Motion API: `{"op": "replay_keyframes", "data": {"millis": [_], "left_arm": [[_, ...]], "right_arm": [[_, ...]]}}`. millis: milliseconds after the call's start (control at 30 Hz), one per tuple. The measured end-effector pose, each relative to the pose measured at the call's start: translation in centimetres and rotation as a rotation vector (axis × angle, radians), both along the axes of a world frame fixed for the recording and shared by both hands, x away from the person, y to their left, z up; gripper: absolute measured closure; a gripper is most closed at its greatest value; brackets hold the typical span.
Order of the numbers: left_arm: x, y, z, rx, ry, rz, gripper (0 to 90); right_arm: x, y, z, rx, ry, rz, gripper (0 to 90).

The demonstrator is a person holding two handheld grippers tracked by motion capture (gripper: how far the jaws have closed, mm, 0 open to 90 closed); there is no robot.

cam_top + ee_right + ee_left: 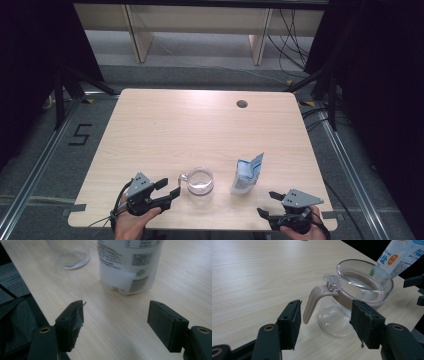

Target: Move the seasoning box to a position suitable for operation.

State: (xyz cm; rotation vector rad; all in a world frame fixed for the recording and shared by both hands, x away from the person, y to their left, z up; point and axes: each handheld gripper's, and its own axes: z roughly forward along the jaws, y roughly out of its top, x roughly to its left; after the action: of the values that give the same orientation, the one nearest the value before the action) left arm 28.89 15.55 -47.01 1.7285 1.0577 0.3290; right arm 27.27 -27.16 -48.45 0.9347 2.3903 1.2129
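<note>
Here, from above, your left tongs (168, 188) gape just beside the clear glass jug (199, 185) with the beige handle on the wooden tabletop (200, 120), while your right tongs (115, 322) stand spread, empty, near the white-and-blue salt pouch (128, 265).

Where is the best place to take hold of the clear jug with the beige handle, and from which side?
Probably the beige handle of the jug. It sticks out on the jug's left, toward the left gripper, whose open jaws already stand on either side of it. The round, clear body looks wider and more slippery. Come level from the left and close across the handle.
</note>
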Motion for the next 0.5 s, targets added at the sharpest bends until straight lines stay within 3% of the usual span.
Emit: {"op": "replay_keyframes", "data": {"millis": [167,233,300,367,500], "left_arm": [[0.4,-0.2,0.2,-0.002,0.011,-0.008,37.4],[0.5,-0.2,0.2,-0.005,0.008,-0.006,37.1],[0.7,-0.2,0.2,0.0,0.012,-0.01,36.3],[0.9,-0.3,0.1,-0.016,0.014,-0.019,35.9],[0.8,-0.5,0.3,-0.009,0.011,-0.026,36.8]], "right_arm": [[-0.1,1.5,-0.1,0.016,0.009,0.048,30.9],[-0.2,1.7,-0.1,0.007,-0.003,0.05,30.9],[-0.3,2.1,-0.2,0.007,0.022,0.066,30.9],[-0.3,2.2,-0.2,0.002,0.005,0.068,30.9],[-0.3,2.4,-0.2,-0.001,0.007,0.076,30.8]]}}
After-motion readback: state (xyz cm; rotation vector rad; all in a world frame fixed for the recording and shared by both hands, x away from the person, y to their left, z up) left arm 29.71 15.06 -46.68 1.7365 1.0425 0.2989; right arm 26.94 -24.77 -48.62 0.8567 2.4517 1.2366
